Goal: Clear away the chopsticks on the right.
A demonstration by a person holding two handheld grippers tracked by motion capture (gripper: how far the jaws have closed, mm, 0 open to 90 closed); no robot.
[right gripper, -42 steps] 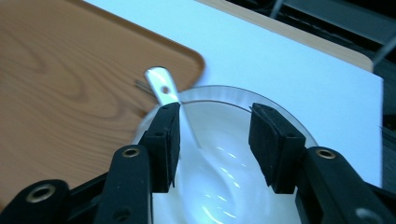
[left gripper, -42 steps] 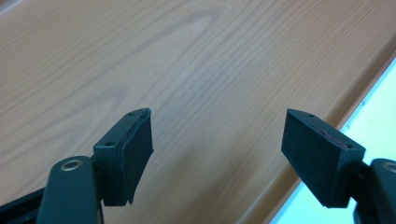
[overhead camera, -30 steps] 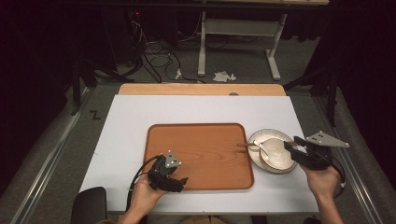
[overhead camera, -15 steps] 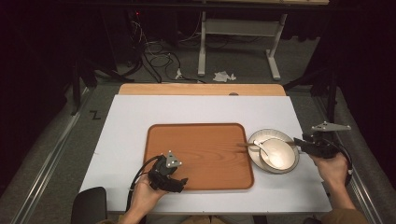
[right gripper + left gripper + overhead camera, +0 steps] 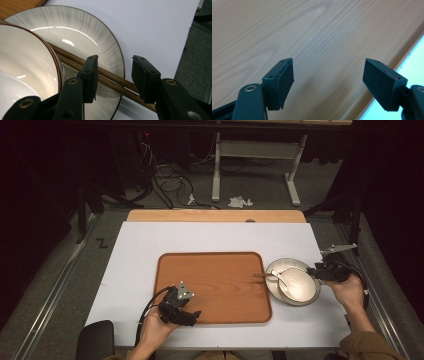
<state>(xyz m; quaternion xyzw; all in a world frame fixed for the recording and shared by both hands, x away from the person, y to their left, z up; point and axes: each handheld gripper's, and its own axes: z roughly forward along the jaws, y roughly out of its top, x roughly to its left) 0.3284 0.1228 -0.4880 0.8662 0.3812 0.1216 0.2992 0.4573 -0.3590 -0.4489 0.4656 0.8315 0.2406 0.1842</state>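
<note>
Reaching: right claw [image 5: 113, 78] straddles the chopsticks [image 5: 110, 78] on the plate [image 5: 100, 37], at the plate's rim.
Right claw state: released, jaws either side of the sticks, pads not pressing. Jaws have just been opening a little; sticks lie between them, not gripped.
Left claw [image 5: 328, 82]: released, nothing between the jaws, hovering low over the tray [image 5: 312, 37] near its front edge; in the high view it sits at the tray's front-left corner [image 5: 186, 316].
Chopsticks location: lying on the plate beside the bowl [image 5: 27, 67], right of the tray on the table [image 5: 150, 250]; far ends run under the bowl's side.
Axis: long axis crosses the right claw's gap at a slant, upper left to lower right in the right gripper view. In the high view one end pokes toward the tray edge, so they run roughly left-right on the table. Pair lies parallel, touching.
Done: approach and alignment look finished.
Left: close, lift, move. Destination likely the tray, my guess.
</note>
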